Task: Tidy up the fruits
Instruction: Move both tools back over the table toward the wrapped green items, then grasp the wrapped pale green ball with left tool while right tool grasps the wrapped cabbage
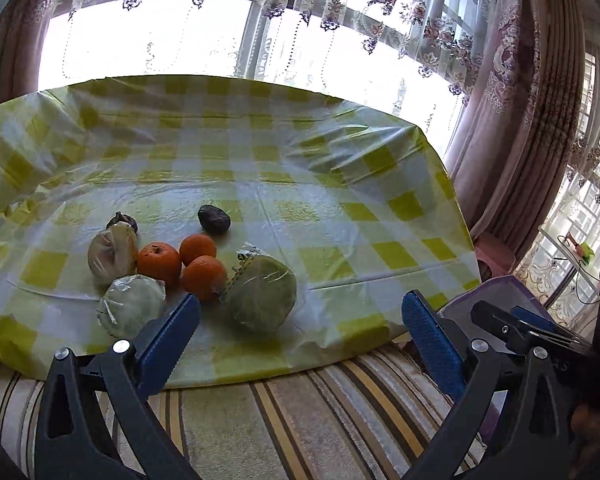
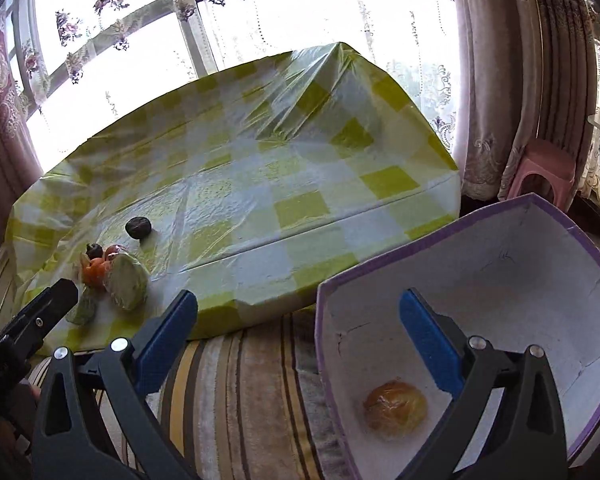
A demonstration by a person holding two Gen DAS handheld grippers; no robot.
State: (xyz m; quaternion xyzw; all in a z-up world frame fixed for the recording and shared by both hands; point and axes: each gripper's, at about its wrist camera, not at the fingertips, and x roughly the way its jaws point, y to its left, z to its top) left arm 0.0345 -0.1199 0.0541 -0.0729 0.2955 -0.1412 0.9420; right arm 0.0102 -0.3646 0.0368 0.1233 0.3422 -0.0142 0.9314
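left wrist view: the left gripper (image 1: 300, 320) hangs with its blue pads wide apart and nothing between them, over the near edge of the checked tablecloth (image 1: 340, 184).
fruit pile: at 10 o'clock from the gripper lie 3 oranges (image 1: 159, 263), a large wrapped green fruit (image 1: 262, 294), a smaller wrapped green one (image 1: 131, 309), a wrapped pale fruit (image 1: 112, 258) and, farther back, a dark avocado-like fruit (image 1: 214, 219).
right wrist view: the right gripper (image 2: 298, 320) also stands spread and empty, with its right finger over the purple-rimmed box (image 2: 480, 280).
box contents: 1 wrapped yellow-brown fruit (image 2: 395, 408) lies on the box floor at 5 o'clock.
step in hand, judged: fetch the next fruit; the large wrapped green one is nearest the left pads. close on its widest part, not on loose film, and lift clear of the orange touching it.
only in the left view: each fruit of the pile shows separately.
only in the right view: the inside of the box and the fruit in it; the pile is small at 9 o'clock.
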